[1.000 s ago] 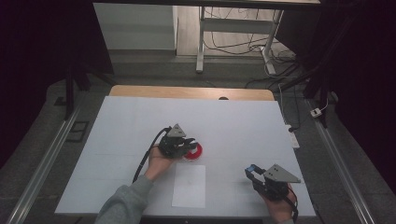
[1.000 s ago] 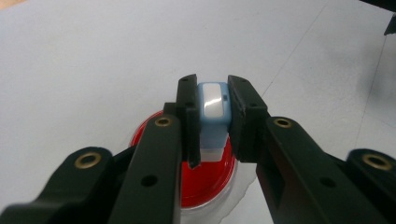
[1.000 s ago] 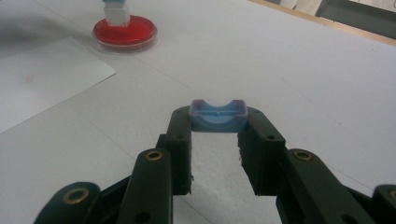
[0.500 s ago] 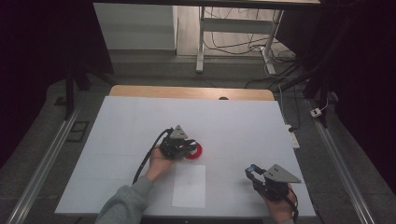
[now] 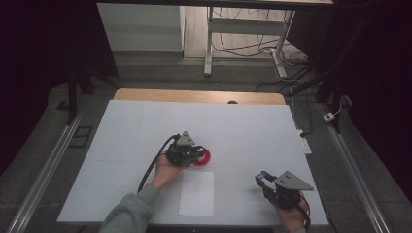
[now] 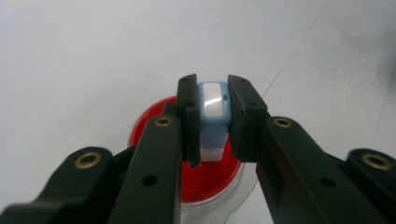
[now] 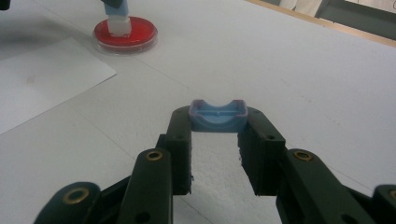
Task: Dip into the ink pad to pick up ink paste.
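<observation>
Nothing shifting since the earlier frames: both hands staying where they were, red dish and paper sheet unmoved.

Left gripper (image 6: 212,135) clamping a pale blue stamp (image 6: 213,112) between its jaws, pressing the white base of it down into the red ink dish (image 6: 159,135), probably loading ink before printing on the white paper sheet (image 5: 197,193) lying just toward the near edge of the table (image 5: 121,121). Dish sitting near the middle of the table, slightly toward the near edge; shallow, round, clear-rimmed, filled bright red. Stamp looking boxy, light blue body with a glossy white panel on top, standing upright in the dish.

Right gripper (image 7: 217,140) pinching a small blue cap (image 7: 217,116) at the jaw tips, resting close to the near right corner, well apart from the dish, seemingly keeping the stamp's cover out of the way.
</observation>
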